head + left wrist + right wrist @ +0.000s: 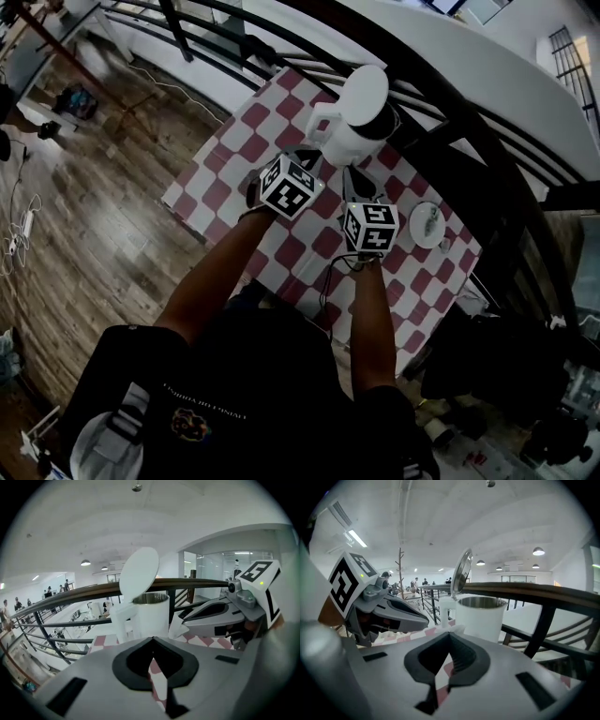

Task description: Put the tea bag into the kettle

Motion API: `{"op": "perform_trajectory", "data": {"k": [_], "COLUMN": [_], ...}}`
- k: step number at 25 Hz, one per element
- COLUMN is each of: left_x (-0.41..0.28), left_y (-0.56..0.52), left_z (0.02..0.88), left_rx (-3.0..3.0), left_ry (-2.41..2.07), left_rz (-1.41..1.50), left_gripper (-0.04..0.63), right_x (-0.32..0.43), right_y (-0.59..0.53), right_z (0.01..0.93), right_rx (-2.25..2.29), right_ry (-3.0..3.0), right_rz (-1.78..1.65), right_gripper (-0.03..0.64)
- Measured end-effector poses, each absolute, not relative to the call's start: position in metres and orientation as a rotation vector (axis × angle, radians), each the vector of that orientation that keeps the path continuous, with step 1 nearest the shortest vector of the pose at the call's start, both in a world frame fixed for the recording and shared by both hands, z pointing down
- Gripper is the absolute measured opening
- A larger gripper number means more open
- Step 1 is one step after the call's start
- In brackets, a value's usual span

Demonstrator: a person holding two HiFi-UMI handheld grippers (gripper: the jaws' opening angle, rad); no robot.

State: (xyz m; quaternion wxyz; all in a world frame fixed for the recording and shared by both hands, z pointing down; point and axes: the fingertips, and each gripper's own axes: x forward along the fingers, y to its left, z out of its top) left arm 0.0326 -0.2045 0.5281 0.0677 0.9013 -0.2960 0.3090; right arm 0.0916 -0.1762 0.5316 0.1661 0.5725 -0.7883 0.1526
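Right gripper (pixel 449 633): clamped on tea bag (pixel 177 629).
Left gripper (pixel 152 640): jaws together, nothing between them.
Kettle (pixel 361 122): lid up, on checkered table (pixel 202 183).
Tea bag position: outside kettle, near its 6 o'clock side in the head view.

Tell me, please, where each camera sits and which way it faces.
Head view: on the person's head, looking steeply down at the checkered table and kettle; forearms, left gripper and right gripper show.
Left gripper view: rides the left gripper, facing the open kettle and railing; own shut jaws, right gripper at right.
Right gripper view: rides the right gripper, facing the kettle; jaws shut on the tea bag.
Shared: all three show the kettle.
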Motion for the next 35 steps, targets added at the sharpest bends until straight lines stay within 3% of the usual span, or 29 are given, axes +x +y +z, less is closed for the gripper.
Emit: {"op": "perform_trajectory", "data": {"k": [14, 35], "left_x": [0.079, 0.056], "left_y": [-0.22, -0.262], "left_z": [0.396, 0.42], "left_rx": [2.964, 2.883], "left_ry": [-0.952, -1.025], "left_rz": [0.709, 0.726], "left_gripper": [-0.002, -0.002], "right_x": [0.133, 0.158], "right_y": [-0.204, -0.257], "right_z": [0.391, 0.418], "right_rx": [1.81, 1.849], "right_ry": [-2.299, -2.248], "right_rz": [0.087, 0.176], "right_gripper": [0.011, 0.011]}}
